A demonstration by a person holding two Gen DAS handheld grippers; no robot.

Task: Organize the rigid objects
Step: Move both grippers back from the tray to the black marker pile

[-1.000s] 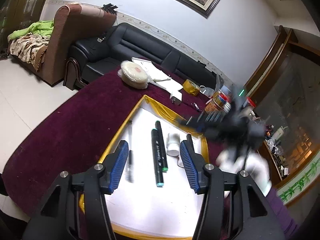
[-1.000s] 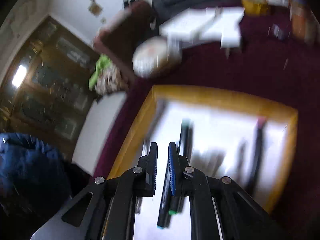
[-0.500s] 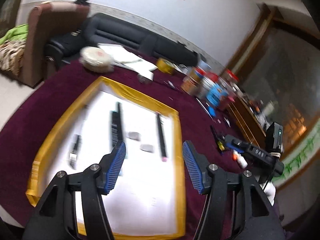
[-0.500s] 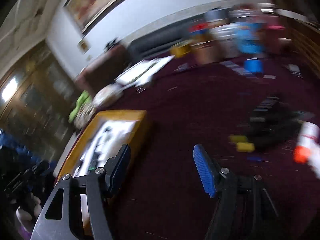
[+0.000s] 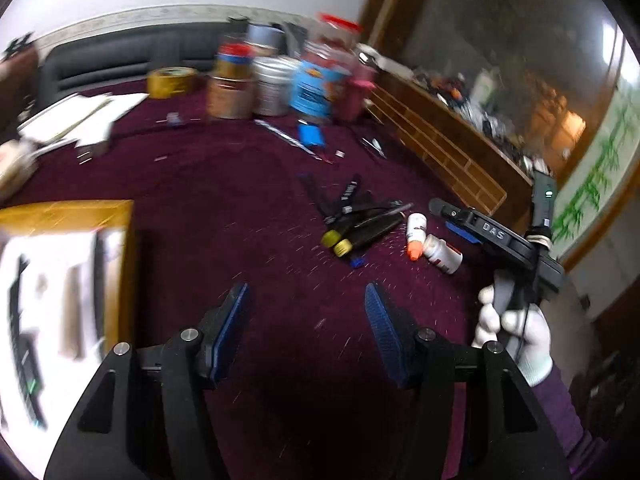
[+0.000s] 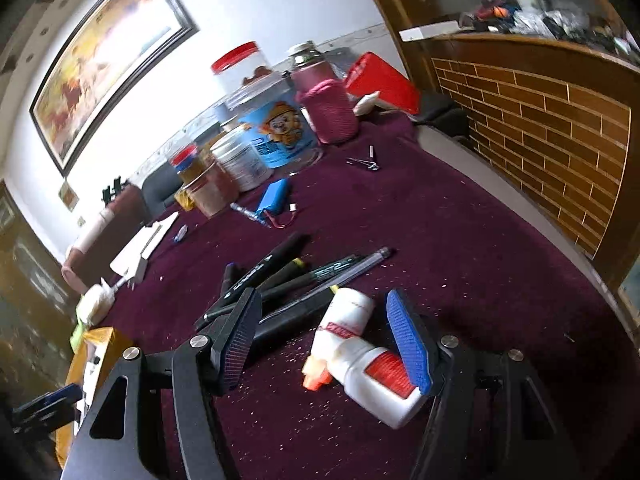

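1. Over the maroon counter [image 5: 240, 184], the left gripper [image 5: 306, 320] hangs with jaws apart, empty; pens [image 5: 360, 220] lie ahead, the tray [image 5: 80, 212] at left.
2. Across from it, the right gripper [image 6: 324, 336] has just opened its jaws; they straddle two white bottles [image 6: 360, 344] without pressing them, pens [image 6: 288, 276] beyond.

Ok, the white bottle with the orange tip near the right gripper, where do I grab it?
Grip the white bottle across its round body, coming from above. It lies on its side on the cloth, touching a second bottle, so avoid its narrow orange tip.
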